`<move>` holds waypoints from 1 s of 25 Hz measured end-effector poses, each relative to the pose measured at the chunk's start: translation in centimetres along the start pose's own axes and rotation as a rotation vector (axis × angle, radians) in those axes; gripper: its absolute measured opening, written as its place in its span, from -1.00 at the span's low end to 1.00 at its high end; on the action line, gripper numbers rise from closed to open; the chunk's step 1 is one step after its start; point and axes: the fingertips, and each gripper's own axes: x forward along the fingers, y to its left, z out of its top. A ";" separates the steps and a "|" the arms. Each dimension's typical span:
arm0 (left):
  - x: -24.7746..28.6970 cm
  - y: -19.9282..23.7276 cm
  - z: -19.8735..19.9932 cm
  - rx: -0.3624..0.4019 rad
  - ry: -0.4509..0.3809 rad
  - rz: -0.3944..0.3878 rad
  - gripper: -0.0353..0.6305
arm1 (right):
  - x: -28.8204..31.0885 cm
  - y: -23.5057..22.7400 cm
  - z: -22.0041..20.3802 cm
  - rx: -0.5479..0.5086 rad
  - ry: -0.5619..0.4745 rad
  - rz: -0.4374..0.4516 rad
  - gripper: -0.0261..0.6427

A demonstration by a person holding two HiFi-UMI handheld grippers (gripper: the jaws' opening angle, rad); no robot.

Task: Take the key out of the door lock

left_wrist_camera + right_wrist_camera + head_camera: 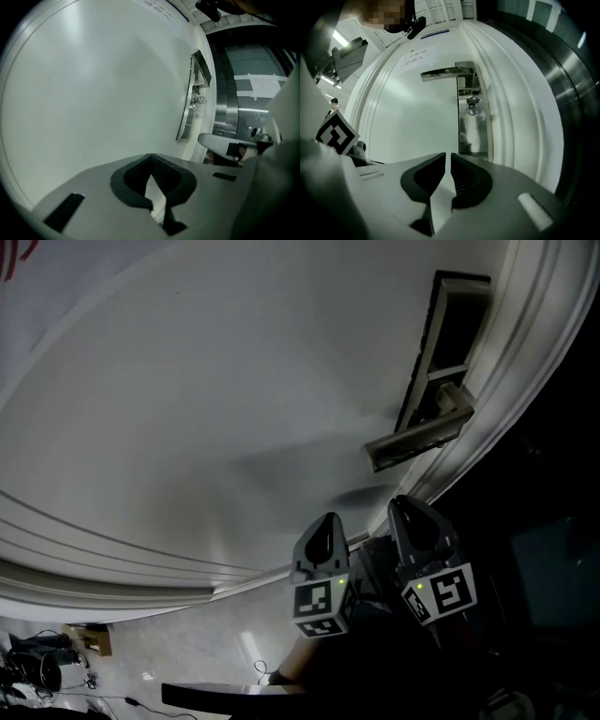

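A small silver key (472,104) with a ring sticks out of the steel lock plate (471,126) on a white door (206,399), just under the lever handle (440,72). The left gripper view shows the same key (199,100) side-on against the plate (186,117). My right gripper (448,155) points at the plate from a short way off, jaws shut and empty. Beside it, my left gripper (150,158) is also shut on nothing and faces the bare door panel. Both grippers (328,519) (401,504) hang below the handle (417,439), apart from it.
The moulded white door frame (511,371) runs along the lock side, with dark steel panelling (565,93) beyond it. A paper notice (414,57) is stuck on the door above the handle. Cables and bags lie on the floor (56,662) at lower left.
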 end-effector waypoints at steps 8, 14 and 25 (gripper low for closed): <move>-1.4 1.8 1.3 0.011 -0.046 0.041 -0.89 | -1.1 -3.5 5.3 -0.336 -0.053 -0.087 -0.78; -1.0 2.1 1.5 0.010 -0.053 0.018 -0.89 | -0.1 -4.6 8.0 -0.683 -0.024 -0.131 -0.69; -0.1 0.7 1.4 0.041 -0.026 -0.065 -0.89 | 2.1 -4.8 9.7 -1.140 0.025 -0.200 -0.70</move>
